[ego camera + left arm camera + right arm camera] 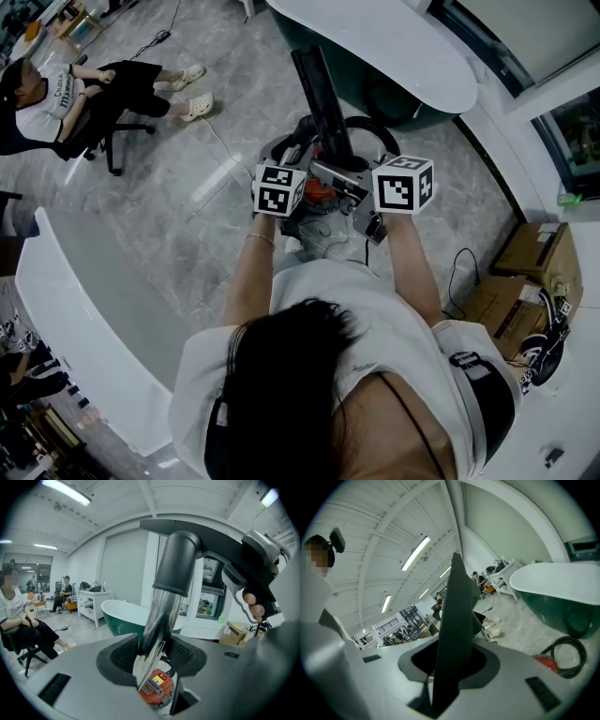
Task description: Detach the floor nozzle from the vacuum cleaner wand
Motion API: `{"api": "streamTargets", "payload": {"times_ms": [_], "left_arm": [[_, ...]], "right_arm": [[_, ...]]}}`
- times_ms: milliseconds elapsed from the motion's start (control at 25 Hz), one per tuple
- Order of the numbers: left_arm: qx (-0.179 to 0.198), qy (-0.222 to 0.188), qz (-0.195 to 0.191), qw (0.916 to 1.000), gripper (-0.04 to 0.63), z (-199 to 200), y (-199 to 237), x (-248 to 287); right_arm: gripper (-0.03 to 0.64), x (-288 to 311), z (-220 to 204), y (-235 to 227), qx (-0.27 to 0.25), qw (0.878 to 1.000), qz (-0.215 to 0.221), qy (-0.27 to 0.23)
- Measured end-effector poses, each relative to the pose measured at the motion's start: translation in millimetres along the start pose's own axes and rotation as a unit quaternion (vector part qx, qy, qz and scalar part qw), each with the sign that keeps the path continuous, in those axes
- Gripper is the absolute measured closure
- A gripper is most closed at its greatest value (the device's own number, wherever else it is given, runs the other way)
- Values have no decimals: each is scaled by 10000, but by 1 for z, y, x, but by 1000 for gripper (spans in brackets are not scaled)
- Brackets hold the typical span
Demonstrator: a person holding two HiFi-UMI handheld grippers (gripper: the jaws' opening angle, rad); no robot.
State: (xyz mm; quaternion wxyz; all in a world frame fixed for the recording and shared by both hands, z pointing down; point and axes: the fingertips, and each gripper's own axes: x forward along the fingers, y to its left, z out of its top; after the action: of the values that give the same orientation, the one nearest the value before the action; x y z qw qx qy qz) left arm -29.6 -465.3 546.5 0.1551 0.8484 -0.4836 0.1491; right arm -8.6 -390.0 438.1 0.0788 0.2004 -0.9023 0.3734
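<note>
Clamped on chrome wand (161,616) with left gripper (157,654), on floor nozzle (454,620) toward 12 o'clock with right gripper (450,660). Best to brace wand, pull nozzle straight along tube, avoid levering sideways.

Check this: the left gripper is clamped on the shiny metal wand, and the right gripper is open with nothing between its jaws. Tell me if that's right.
Not quite. The right gripper is not empty: the right gripper view shows its jaws closed on the dark floor nozzle. The left gripper is indeed clamped on the shiny metal wand.
</note>
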Motion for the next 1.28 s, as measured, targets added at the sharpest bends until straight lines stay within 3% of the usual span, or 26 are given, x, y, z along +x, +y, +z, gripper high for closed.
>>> {"api": "streamTargets", "payload": {"times_ms": [200,880,1080,1280], "left_arm": [[10,-8,-13,10000,416,2,2,0],[79,27,-90,9999,416,1,4,3],[205,130,-270,9993,416,1,0,9],[172,110,-285,9994,416,2,0,6]], "right_arm": [[492,0,3,2,244,9996,122,-98],[492,4,6,0,568,9982,-112,-169],[491,3,8,-4,231,9986,-470,-69],[489,4,8,-3,-91,9984,-562,16]]}}
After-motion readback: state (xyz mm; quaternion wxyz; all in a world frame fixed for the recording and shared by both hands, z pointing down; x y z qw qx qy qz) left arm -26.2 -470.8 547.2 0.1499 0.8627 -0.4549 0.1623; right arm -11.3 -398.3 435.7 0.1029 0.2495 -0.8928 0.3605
